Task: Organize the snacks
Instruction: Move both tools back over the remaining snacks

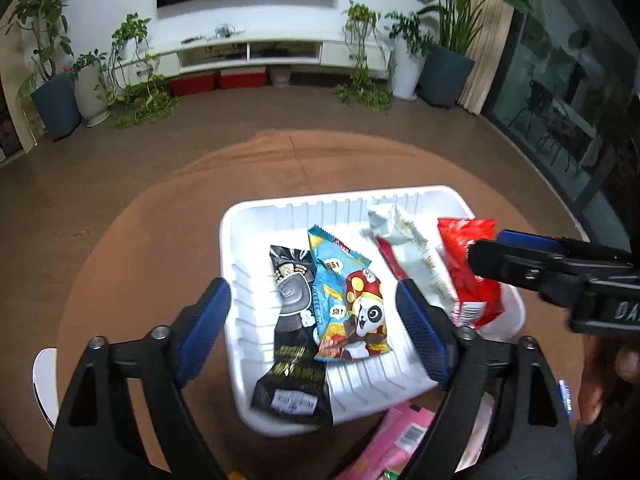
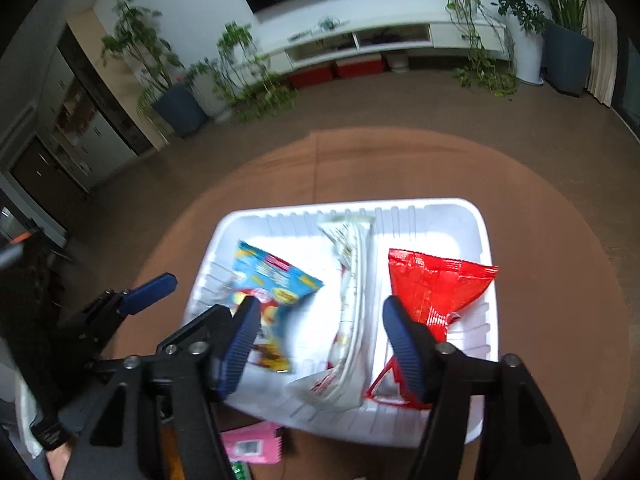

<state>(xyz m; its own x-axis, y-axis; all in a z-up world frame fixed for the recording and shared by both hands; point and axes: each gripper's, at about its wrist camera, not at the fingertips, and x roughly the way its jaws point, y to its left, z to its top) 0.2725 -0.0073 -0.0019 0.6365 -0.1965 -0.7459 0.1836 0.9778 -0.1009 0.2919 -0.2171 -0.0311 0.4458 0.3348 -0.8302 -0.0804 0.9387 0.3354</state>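
Four snack pkts point(image 1: 346, 298) in white basket point(image 1: 240, 216)

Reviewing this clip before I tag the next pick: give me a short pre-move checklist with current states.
1. Left gripper empty: ok, jaws open above the blue packet, nothing pinched.
2. Right gripper empty: ok, open over the white packet.
3. Packets inside the white basket: ok for blue, white and red packet; the black packet overhangs the near rim.
4. Snacks left outside: not ok, pink packet lies on the table before the basket.
5. Grippers apart from each other: ok.
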